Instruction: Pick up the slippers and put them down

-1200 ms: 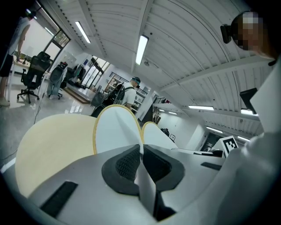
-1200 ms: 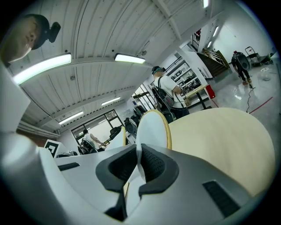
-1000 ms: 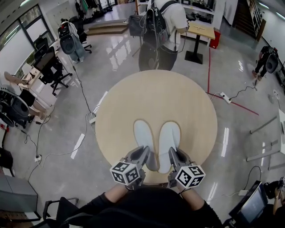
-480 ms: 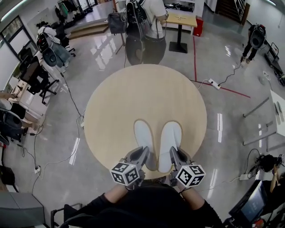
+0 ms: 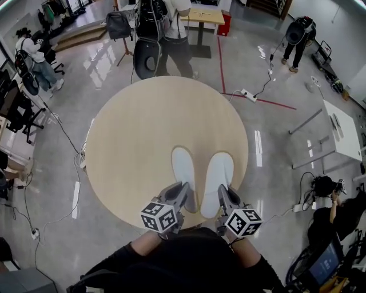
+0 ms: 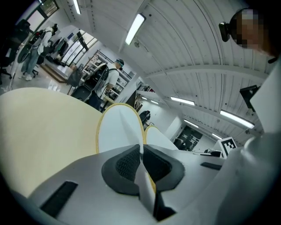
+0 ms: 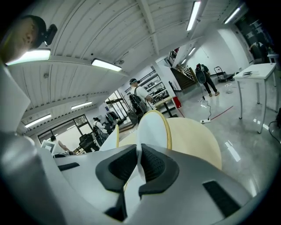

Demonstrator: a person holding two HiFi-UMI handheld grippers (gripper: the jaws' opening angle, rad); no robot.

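Two white slippers with thin yellow rims lie side by side over the near right part of the round beige table [image 5: 143, 126]. My left gripper [image 5: 180, 193] is shut on the heel edge of the left slipper [image 5: 184, 171]. In the left gripper view that slipper [image 6: 118, 127] stretches away from the gripper [image 6: 141, 154], with the other slipper [image 6: 159, 138] beside it. My right gripper [image 5: 223, 196] is shut on the heel edge of the right slipper [image 5: 219, 174]. In the right gripper view its slipper [image 7: 152, 125] rises from the gripper [image 7: 138, 161]. Whether the slippers rest on the table or hang just above it I cannot tell.
A person [image 5: 174, 31] stands beyond the table next to a dark chair [image 5: 146, 57] and a small wooden table [image 5: 201, 14]. Another person [image 5: 294, 34] is at the back right. A white table [image 5: 341, 129] stands right, with cables and a power strip [image 5: 247, 94] on the floor.
The head view has swung, so the table now sits further left in the picture. Both grippers, still shut on the slippers, have carried them toward the table's near right edge.
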